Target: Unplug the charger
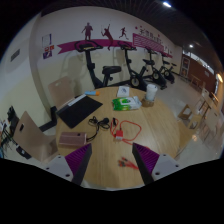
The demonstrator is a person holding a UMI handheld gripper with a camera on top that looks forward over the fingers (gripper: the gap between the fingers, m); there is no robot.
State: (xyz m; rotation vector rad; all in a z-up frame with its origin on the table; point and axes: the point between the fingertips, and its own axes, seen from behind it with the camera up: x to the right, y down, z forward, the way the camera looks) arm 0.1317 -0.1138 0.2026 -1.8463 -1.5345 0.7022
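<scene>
The claw [112,163], low in the frame, hangs spread and empty above the round wooden tabletop [150,125], facing the dark tangled charger cable [103,126] at centre.

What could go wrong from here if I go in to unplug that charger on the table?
The gripper is open and well short of the tangled cables, so the fingers might catch a loose cable rather than the plug. Pulling could also drag the tangle into the green box or the black mat nearby.

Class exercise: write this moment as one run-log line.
phase: approach | gripper: open, empty, above wooden table | cables: ahead of fingers, untouched | laptop: beyond, beside the cables
</scene>
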